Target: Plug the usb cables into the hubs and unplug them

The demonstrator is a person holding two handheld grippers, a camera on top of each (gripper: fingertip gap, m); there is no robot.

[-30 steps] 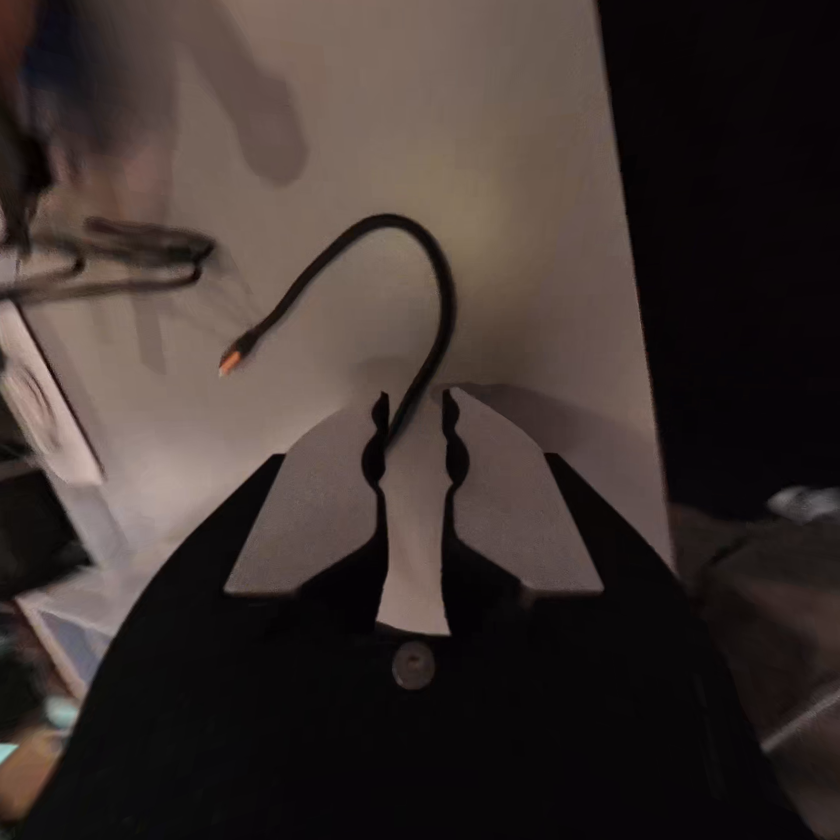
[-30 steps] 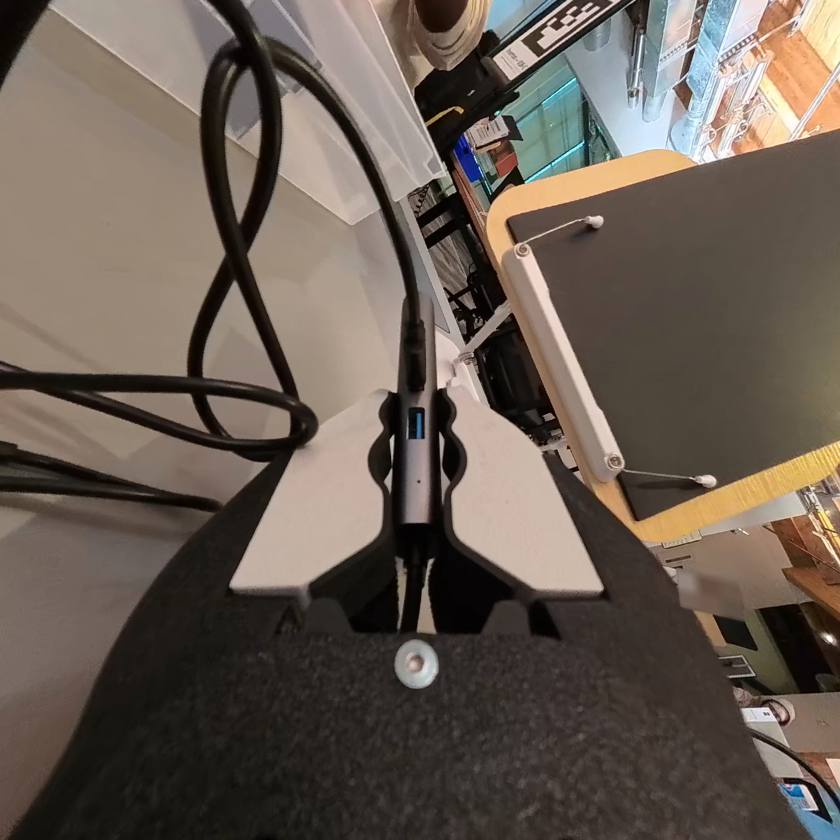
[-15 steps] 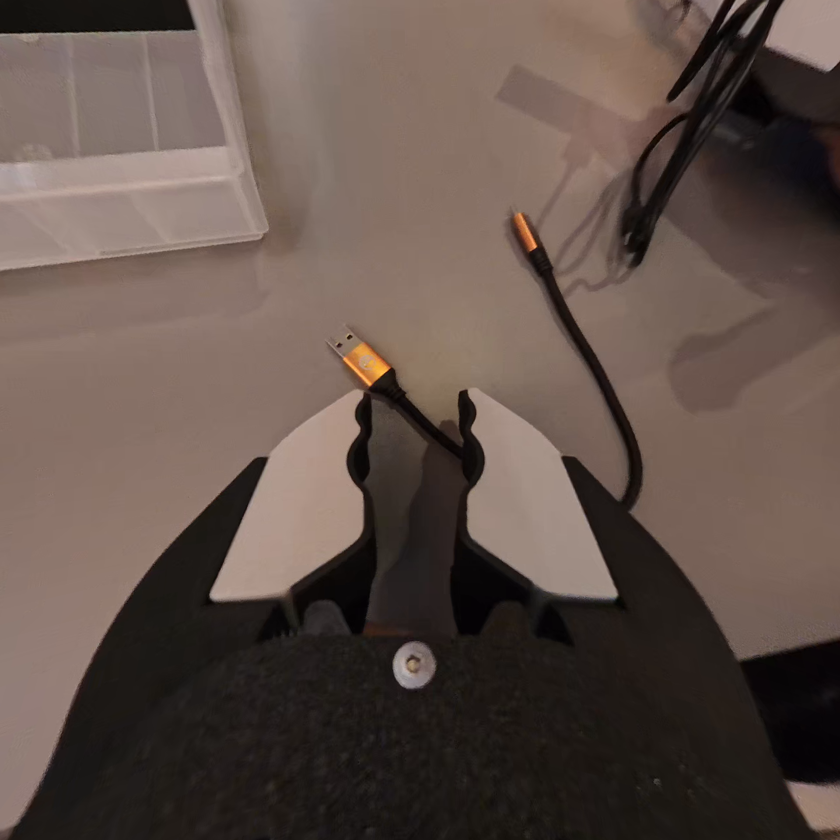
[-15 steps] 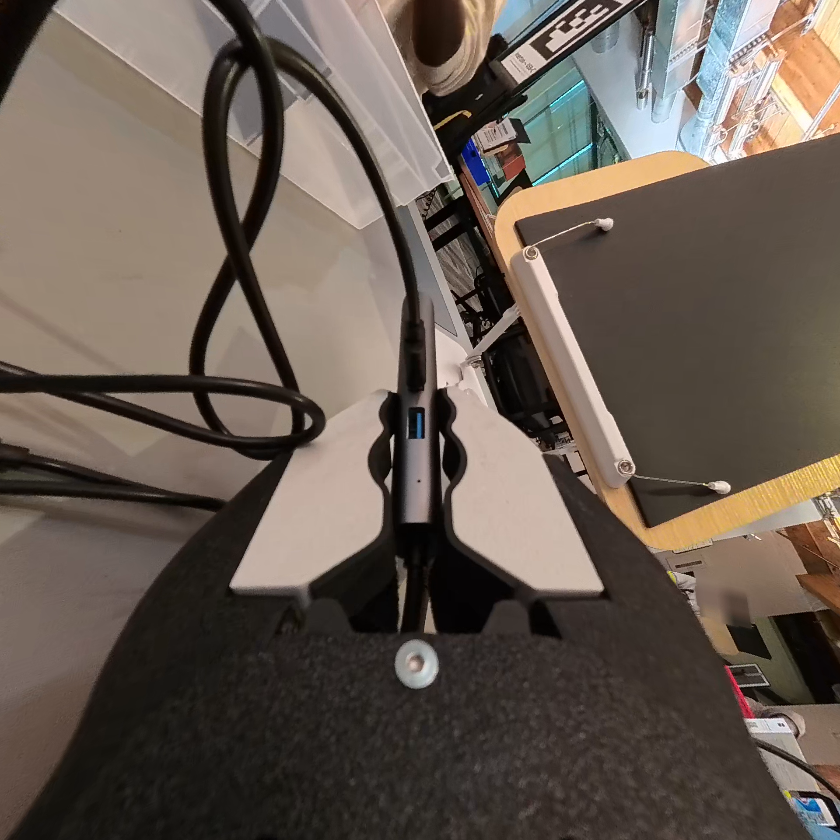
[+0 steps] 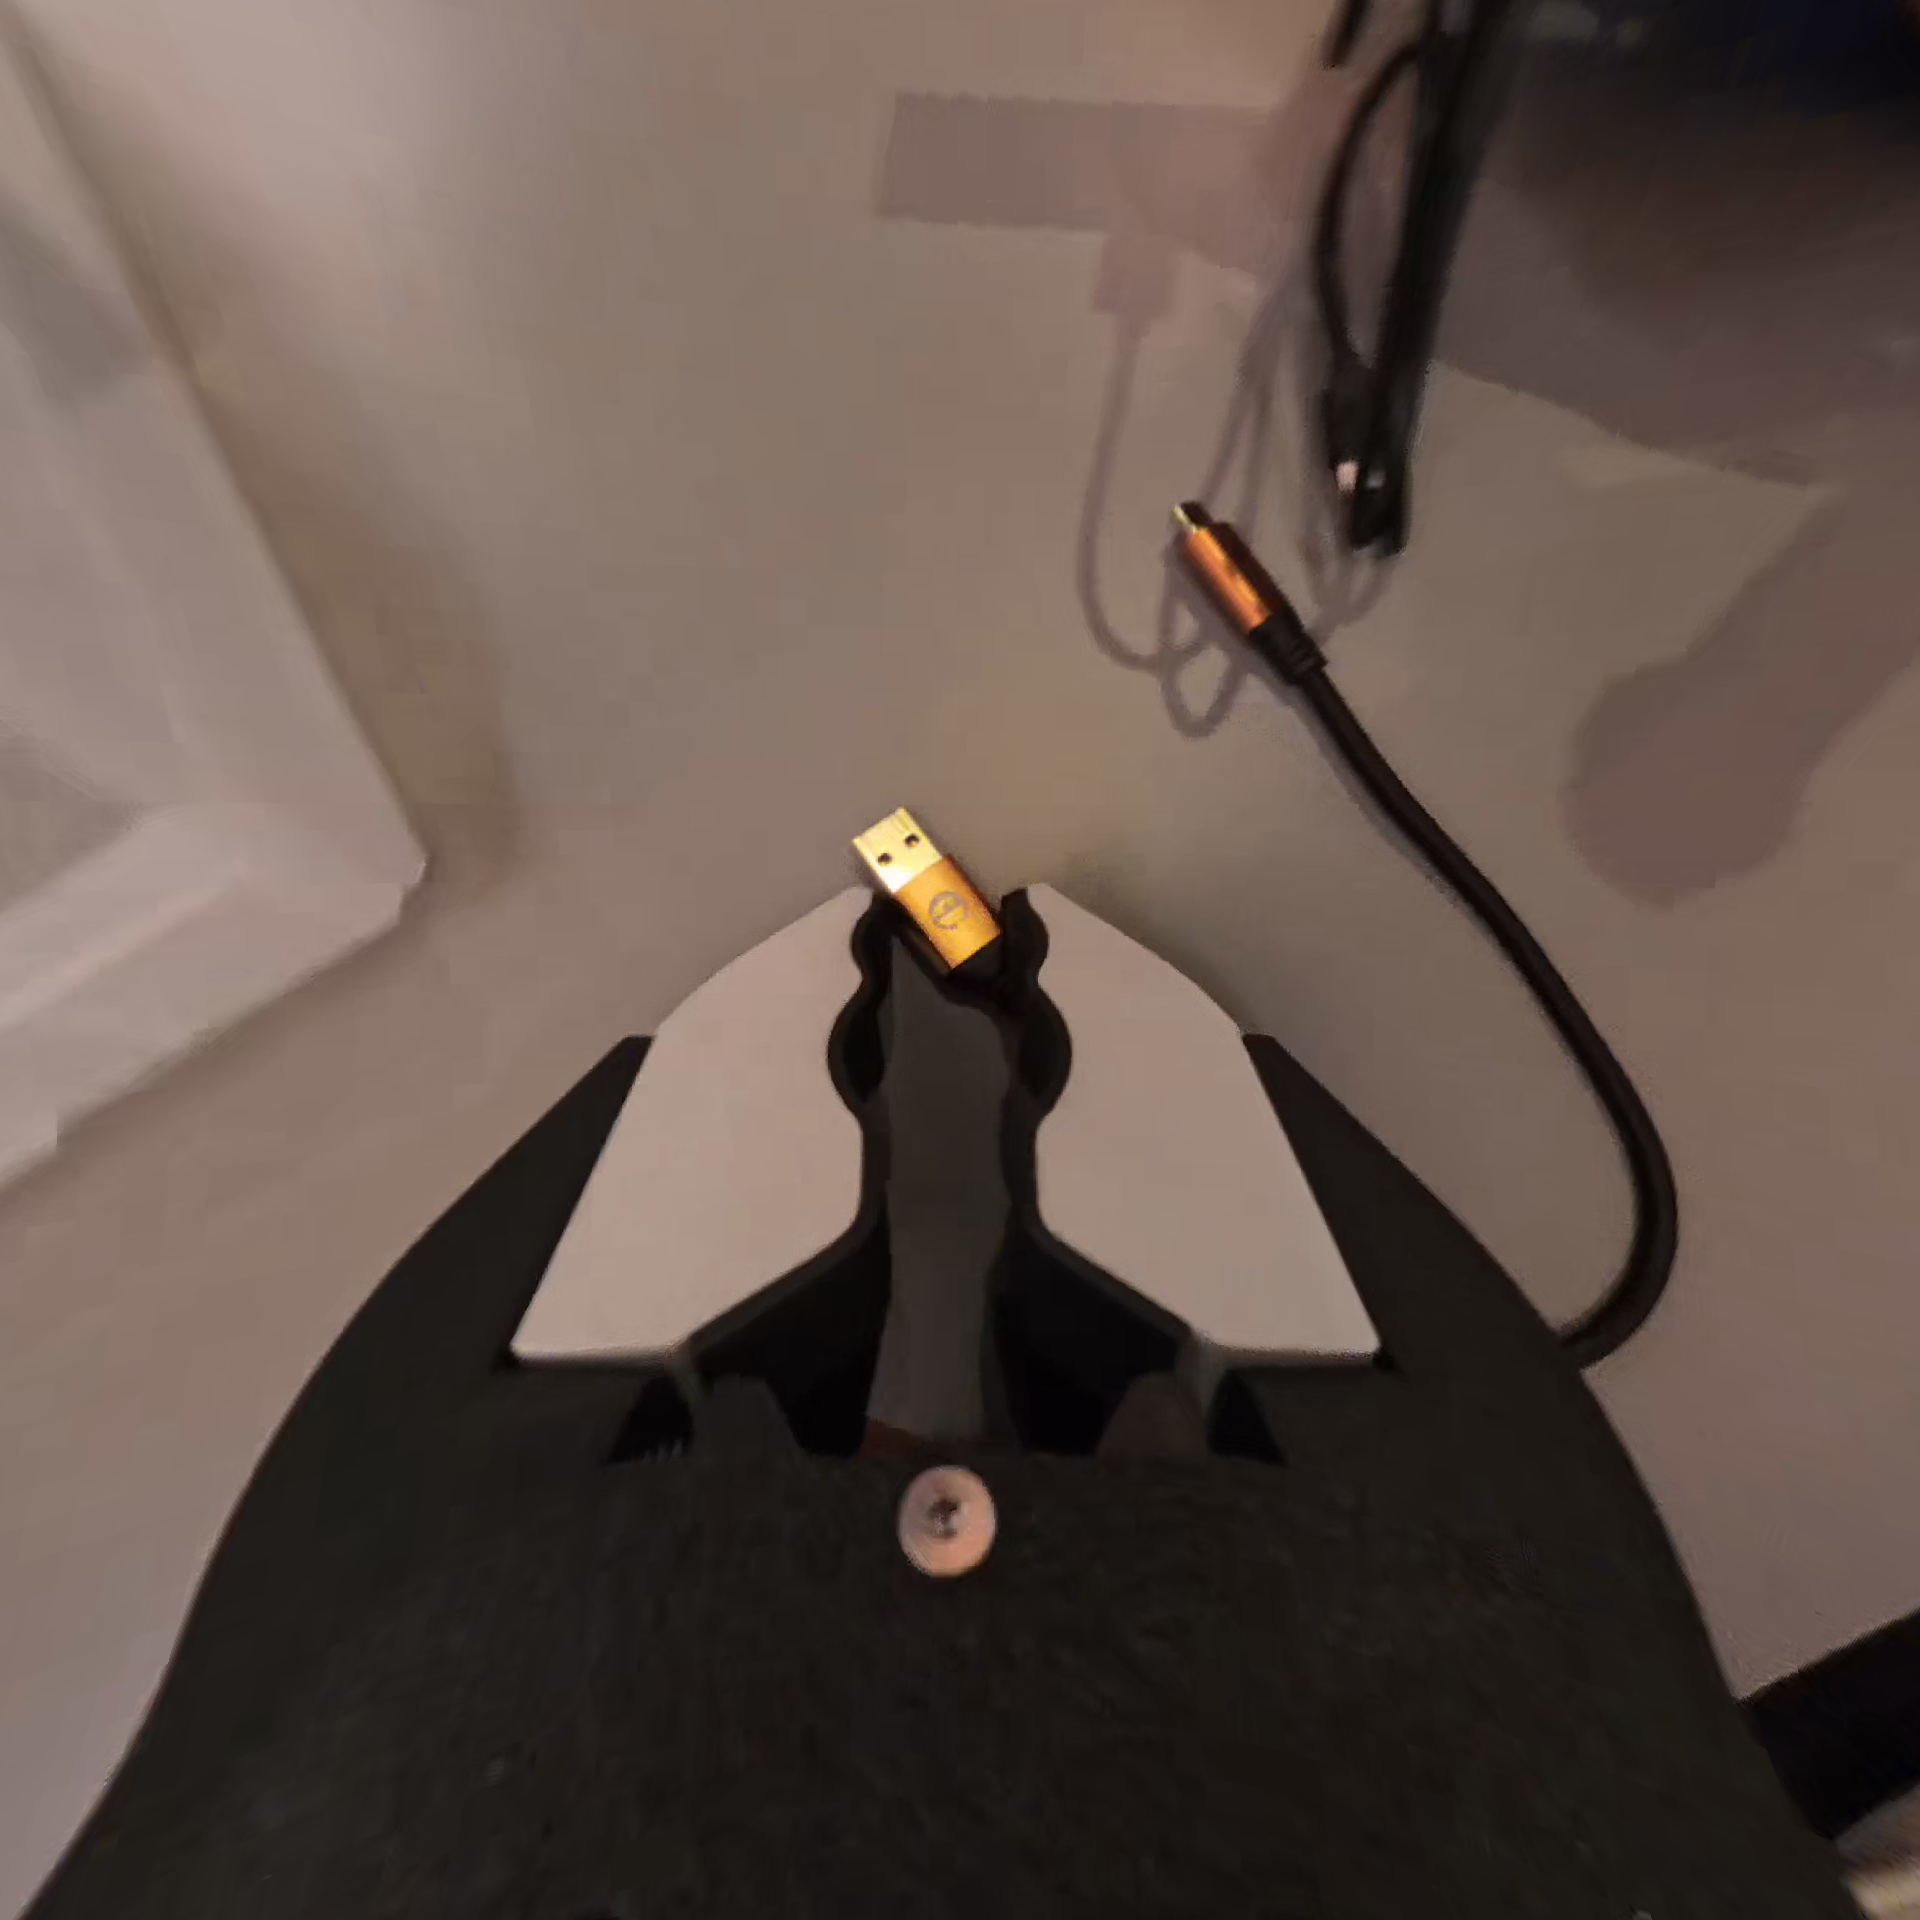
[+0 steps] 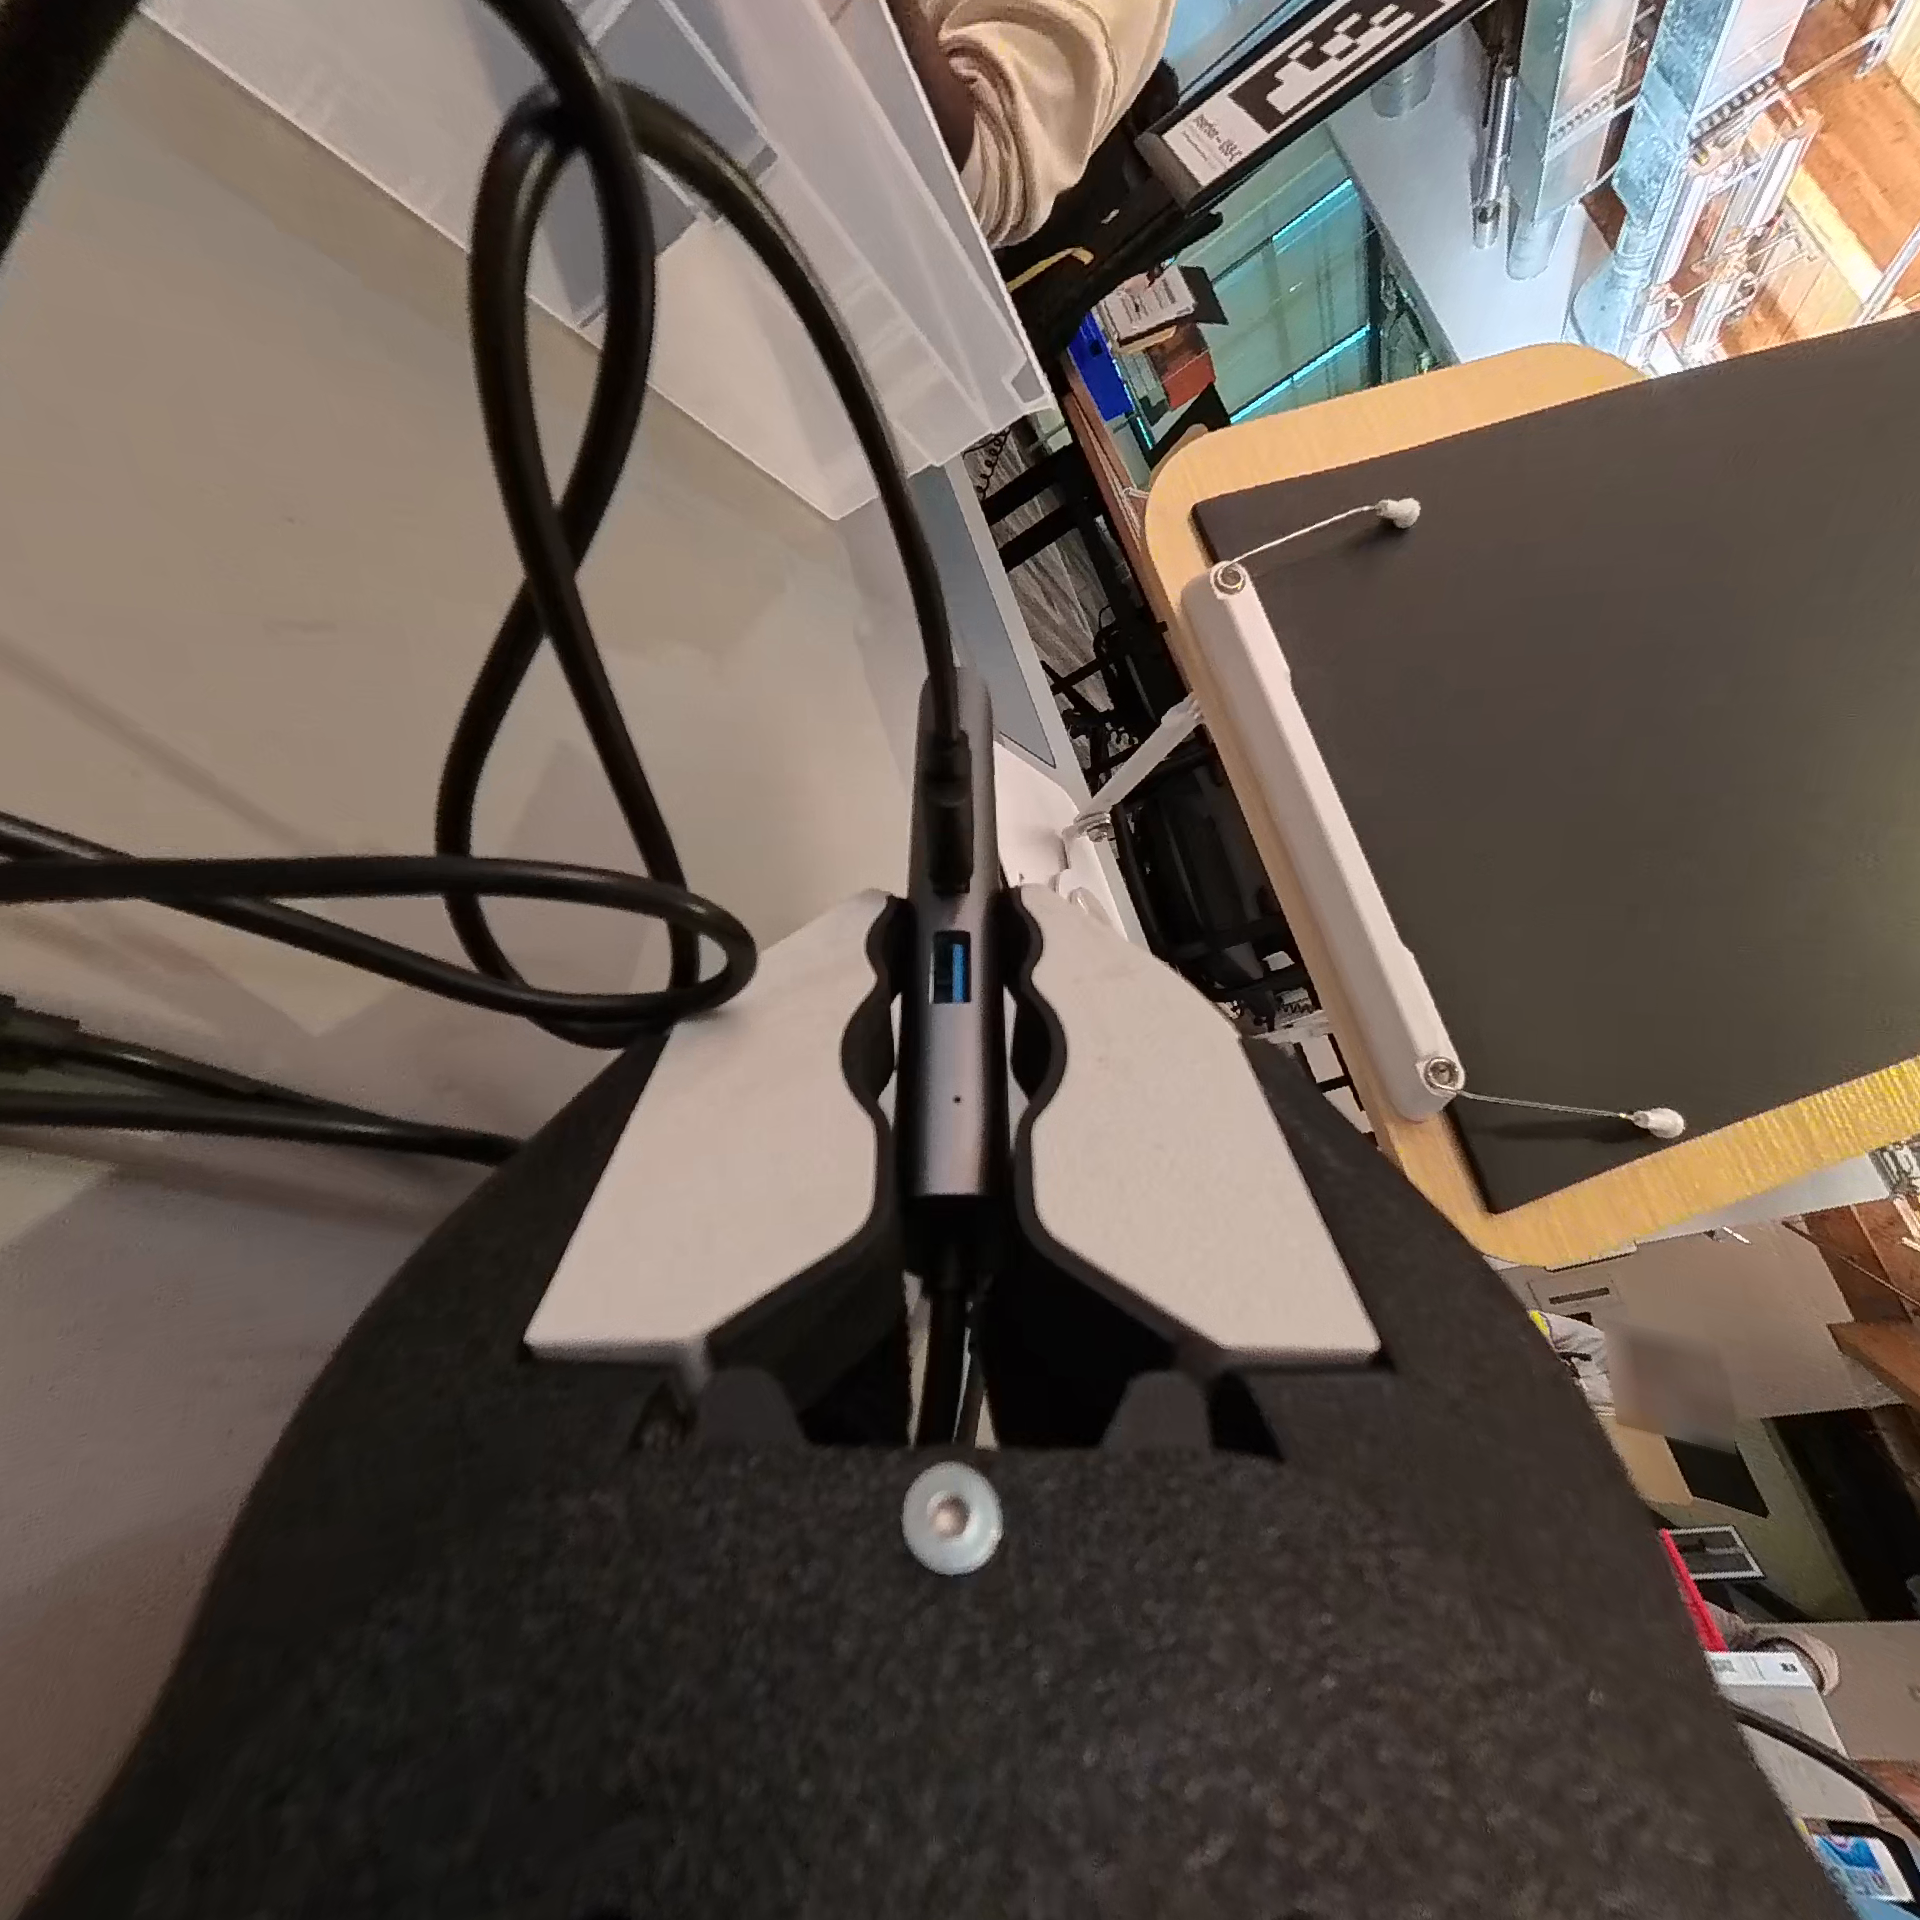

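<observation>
In the left wrist view, my left gripper [image 5: 948,906] has its fingertips closed around the orange USB-A plug [image 5: 940,914], whose metal end sticks out forward and to the left. Its black braided cable [image 5: 1507,935] curves round the right side to a small orange connector [image 5: 1226,571] lying on the white table [image 5: 623,520]. In the right wrist view, my right gripper [image 6: 951,914] is shut on a slim grey USB hub [image 6: 951,1081]. The hub has an empty blue port [image 6: 954,966] facing up and a black plug [image 6: 948,821] seated just beyond it.
Black cables [image 5: 1371,312] hang above the table at the top right of the left wrist view. A clear plastic box [image 5: 156,935] sits at the left. In the right wrist view, black cable loops [image 6: 561,520] lie on the table and a clear bin [image 6: 831,208] stands behind.
My left gripper has swung round, moved forward onto the orange USB-A plug and narrowed around it. My right gripper has held the hub almost still.
</observation>
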